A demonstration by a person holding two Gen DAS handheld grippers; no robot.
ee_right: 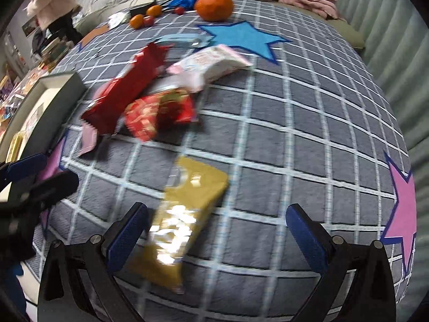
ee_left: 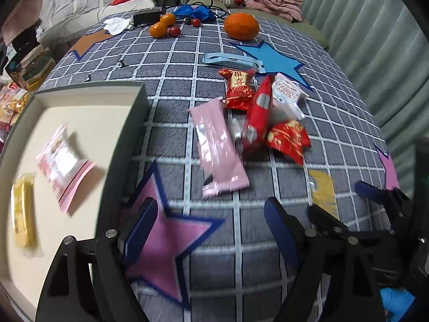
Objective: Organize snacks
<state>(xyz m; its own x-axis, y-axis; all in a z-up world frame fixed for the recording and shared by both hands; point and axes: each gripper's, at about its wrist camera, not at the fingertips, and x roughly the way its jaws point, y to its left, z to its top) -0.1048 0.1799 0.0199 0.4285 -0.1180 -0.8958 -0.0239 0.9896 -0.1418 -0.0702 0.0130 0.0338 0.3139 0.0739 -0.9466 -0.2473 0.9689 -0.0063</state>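
Inside my shallow cream tray [ee_left: 126, 123] lie two pink packets [ee_left: 64, 166] and a yellow bar [ee_left: 22, 214]; five more wait on the checked cloth [ee_right: 295, 134], the mustard-yellow packet [ee_right: 185, 214] between my right gripper [ee_right: 214, 230]'s spread jaws, my left gripper [ee_left: 209, 228] likewise empty

The counter [ee_left: 335, 123] wears a grey cloth with a white grid and blue-edged pink stars [ee_left: 166, 238]; one star [ee_left: 273, 59] is bright blue. Snack packets: pale pink [ee_left: 219, 147], red with gold print [ee_left: 237, 88], plain red [ee_left: 258, 112], mustard yellow [ee_right: 182, 214]. The tray [ee_left: 126, 145] is cream inside, dark-rimmed. An orange [ee_left: 241, 25] glows orange.
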